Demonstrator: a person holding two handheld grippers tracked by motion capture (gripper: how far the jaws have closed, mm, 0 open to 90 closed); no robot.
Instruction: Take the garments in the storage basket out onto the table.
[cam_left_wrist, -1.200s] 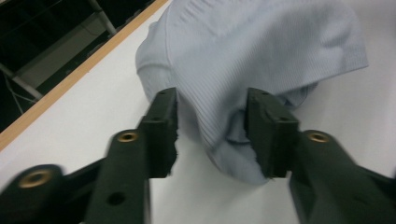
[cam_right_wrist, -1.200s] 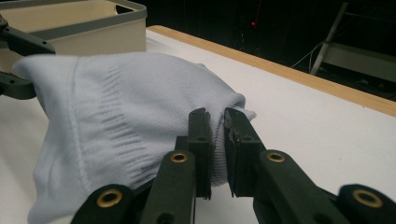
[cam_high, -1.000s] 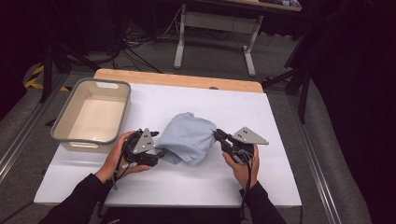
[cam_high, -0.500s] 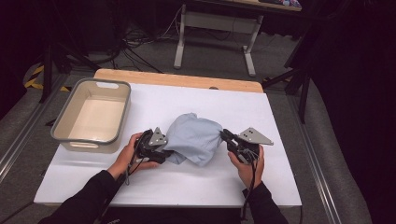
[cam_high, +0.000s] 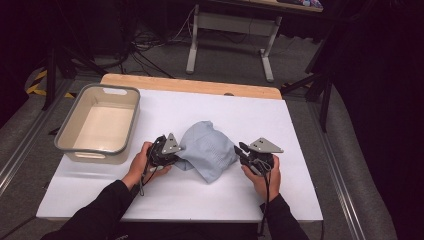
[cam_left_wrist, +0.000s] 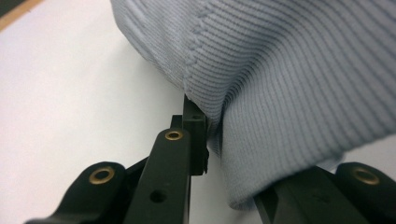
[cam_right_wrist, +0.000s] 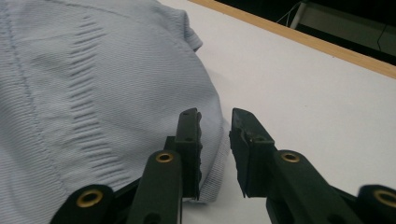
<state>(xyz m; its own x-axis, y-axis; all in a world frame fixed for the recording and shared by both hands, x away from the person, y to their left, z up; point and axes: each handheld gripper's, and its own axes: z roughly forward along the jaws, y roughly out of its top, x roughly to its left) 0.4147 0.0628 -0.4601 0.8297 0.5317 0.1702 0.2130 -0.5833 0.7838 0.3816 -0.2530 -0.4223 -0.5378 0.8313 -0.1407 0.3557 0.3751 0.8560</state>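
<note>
Pale blue ribbed knit garment (cam_high: 207, 156) lies bunched in a mound near the middle of the white bench (cam_high: 300, 130), toward the person's side. Left gripper (cam_high: 176, 151) sits at the garment's left edge, carried by the left hand (cam_high: 142, 164). In the left gripper view its jaws have just been closing and are now clenched on a fold of the knit (cam_left_wrist: 280, 84), with the fabric pinched between them and draping over the right-hand jaw. Right gripper (cam_high: 242, 150) rests at the garment's right edge in the right hand (cam_high: 262, 177). In the right gripper view its jaws have just been opening and stand parted, a clear gap between the two pads. One jaw lies against the garment's ribbed hem (cam_right_wrist: 93, 107) and the other over bare bench; no fabric is pinched there. Grey plastic tub (cam_high: 70, 135) with a cream interior stands at the bench's left side, well apart from the garment. Bare wood strip (cam_high: 200, 86) runs along the far edge of the bench.
</note>
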